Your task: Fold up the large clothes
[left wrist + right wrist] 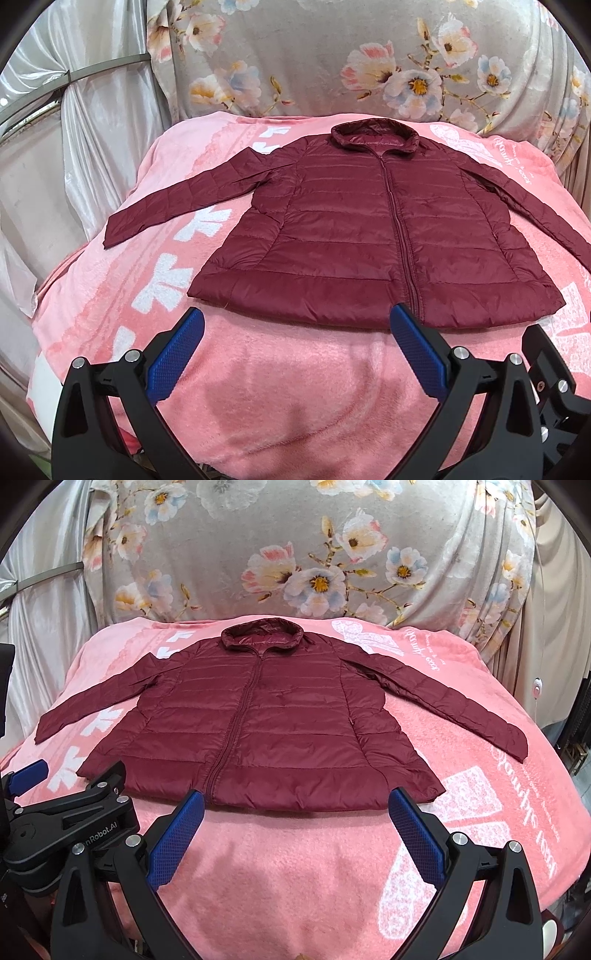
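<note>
A dark red quilted puffer jacket [362, 221] lies flat and zipped on a pink blanket [280, 373], collar at the far side, both sleeves spread outward. It also shows in the right wrist view [266, 723]. My left gripper [297, 315] is open and empty, hovering just short of the jacket's hem. My right gripper [297, 797] is open and empty, also just short of the hem. The left gripper's body [70, 827] shows at the left of the right wrist view.
The pink blanket [295, 878] covers a raised surface that drops off at left and right. A floral grey cloth [314, 554] hangs behind it. Shiny white curtains [74, 122] hang at the far left.
</note>
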A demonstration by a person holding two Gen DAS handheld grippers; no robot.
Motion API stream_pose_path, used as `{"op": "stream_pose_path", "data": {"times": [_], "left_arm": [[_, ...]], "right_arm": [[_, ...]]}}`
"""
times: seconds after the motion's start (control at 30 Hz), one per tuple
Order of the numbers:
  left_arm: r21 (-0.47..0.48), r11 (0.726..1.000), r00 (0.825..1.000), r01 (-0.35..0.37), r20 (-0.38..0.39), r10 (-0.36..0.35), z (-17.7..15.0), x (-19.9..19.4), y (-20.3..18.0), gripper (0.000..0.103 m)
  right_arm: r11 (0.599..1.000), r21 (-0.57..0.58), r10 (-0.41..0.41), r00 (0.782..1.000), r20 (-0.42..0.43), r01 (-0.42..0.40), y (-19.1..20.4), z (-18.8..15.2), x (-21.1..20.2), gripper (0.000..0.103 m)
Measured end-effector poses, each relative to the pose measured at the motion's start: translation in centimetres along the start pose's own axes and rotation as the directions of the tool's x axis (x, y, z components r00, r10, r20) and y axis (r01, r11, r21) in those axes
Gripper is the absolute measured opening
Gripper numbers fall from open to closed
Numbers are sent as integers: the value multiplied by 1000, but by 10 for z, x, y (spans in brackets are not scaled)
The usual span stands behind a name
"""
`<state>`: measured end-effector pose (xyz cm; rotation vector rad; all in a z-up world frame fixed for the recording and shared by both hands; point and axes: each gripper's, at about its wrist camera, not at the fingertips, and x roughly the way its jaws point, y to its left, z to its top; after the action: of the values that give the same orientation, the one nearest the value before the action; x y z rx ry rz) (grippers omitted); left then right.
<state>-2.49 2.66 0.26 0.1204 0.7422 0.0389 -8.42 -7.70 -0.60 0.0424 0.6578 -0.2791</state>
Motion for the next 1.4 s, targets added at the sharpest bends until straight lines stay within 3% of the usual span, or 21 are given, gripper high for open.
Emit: {"op": "stream_pose_path", "data": {"times": [0.2,0.33,0.47,0.57,0.63,0.73,0.9,1.0,1.1,1.2,1.3,1.33,1.4], "left_arm": [[5,1000,1000,14,-20,-14,3,12,-2,98],[-19,998,997,56,-51,-56,11,26,-2,98],[-49,996,995,68,-65,-71,25,43,3,98],[-61,996,996,61,-65,-65,39,56,8,98],[-80,995,995,67,-65,-72,49,65,12,98],[-123,990,994,72,-72,-82,61,80,19,98],[-147,989,996,35,-73,-46,70,104,21,98],[-128,992,991,21,-125,-37,77,126,13,98],[-120,993,985,-2,-173,-19,82,143,8,98],[-108,994,982,-8,-187,-12,85,157,1,98],[-94,996,981,-2,-194,-16,87,167,-6,98],[-89,996,981,1,-194,-19,89,170,-8,98],[-90,996,981,4,-192,-21,92,176,-10,98]], "right_arm": [[1000,-1,3,1000,-5,-3,0,2,8,98],[999,21,48,998,-41,-47,-12,12,27,98],[990,137,37,996,-86,-25,-56,29,57,98],[959,284,19,991,-132,20,-115,40,87,98],[930,360,-21,988,-151,75,-156,44,104,98],[853,504,-51,982,-179,136,-228,41,127,98],[673,691,-134,962,-238,264,-337,19,161,98],[596,738,-158,947,-280,318,-372,8,181,98],[574,738,-191,935,-299,354,-392,7,199,98],[573,722,-246,922,-299,387,-398,13,209,98],[547,736,-275,916,-291,398,-403,16,215,98],[537,741,-285,914,-290,402,-405,18,217,92],[525,752,-302,913,-273,399,-413,22,218,65]]}}
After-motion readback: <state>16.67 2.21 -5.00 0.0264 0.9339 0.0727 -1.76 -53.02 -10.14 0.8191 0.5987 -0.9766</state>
